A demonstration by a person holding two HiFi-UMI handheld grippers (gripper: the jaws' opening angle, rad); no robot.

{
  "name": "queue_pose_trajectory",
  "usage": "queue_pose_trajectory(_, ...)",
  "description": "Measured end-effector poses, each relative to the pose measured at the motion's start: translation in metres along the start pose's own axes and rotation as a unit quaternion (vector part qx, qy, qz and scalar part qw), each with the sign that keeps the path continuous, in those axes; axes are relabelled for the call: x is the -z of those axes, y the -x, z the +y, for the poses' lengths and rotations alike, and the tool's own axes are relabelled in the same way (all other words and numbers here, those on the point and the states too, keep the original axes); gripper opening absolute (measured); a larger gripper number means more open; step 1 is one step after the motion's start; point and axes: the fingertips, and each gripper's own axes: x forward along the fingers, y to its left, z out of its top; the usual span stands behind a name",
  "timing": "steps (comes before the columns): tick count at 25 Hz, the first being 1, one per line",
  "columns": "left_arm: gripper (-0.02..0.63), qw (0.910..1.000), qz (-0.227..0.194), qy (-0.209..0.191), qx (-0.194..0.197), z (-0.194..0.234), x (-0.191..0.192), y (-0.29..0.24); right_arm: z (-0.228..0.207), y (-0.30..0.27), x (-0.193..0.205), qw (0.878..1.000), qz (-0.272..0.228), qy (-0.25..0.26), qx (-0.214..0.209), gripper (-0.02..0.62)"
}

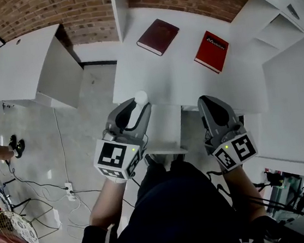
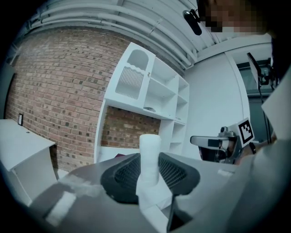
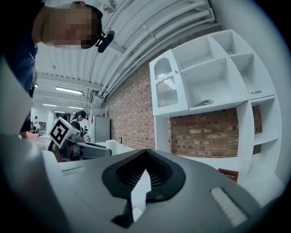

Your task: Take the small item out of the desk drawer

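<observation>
The left gripper's (image 2: 150,176) jaws are clamping a small white cylinder (image 2: 150,152), the small item of the task, which is standing upright between the dark ribbed pads (image 2: 123,175) and poking out above them. In the head view the left gripper (image 1: 138,106) is holding that small white cylinder (image 1: 140,98) in the air at the near edge of the white surface (image 1: 183,84), just over the left side of what appears to be the desk drawer (image 1: 168,130). The drawer is jutting out from under the near edge toward the person's dark-clothed legs (image 1: 179,208), and its visible inside is looking bare. The right gripper's (image 3: 145,155) jaws are resting together at the tips with nothing between them. In the head view the right gripper (image 1: 209,104) is hovering just right of the drawer, near the same edge, touching nothing that can be seen. Judging from this, the main step is looking done: the item is out of the drawer and securely gripped. What seems left is setting it down somewhere, perhaps on the surface, and pushing the open drawer shut, most likely with the free right gripper. Farther out, a dark red book (image 1: 157,36) and a bright red book (image 1: 211,51) are lying toward the far edge of the surface, well apart from both grippers. A white shelf unit (image 1: 284,11) is rising at the far right corner against a brick wall (image 1: 34,11), and a second white desk (image 1: 18,66) is standing off to the left.
</observation>
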Motion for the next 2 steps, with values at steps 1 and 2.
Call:
queue_pose_trajectory(1, 0.135, 1.0000, -0.001, 0.000, 0.001, 0.0016, 0.0009, -0.0015, -0.0015, 0.0003, 0.0015, 1.000, 0.001, 0.000, 0.003, 0.002)
queue_pose_trajectory(2, 0.135, 1.0000, -0.001, 0.001, 0.002, 0.0031, 0.0018, -0.0030, -0.0029, 0.0006, 0.0031, 1.000, 0.003, 0.001, 0.006, 0.002)
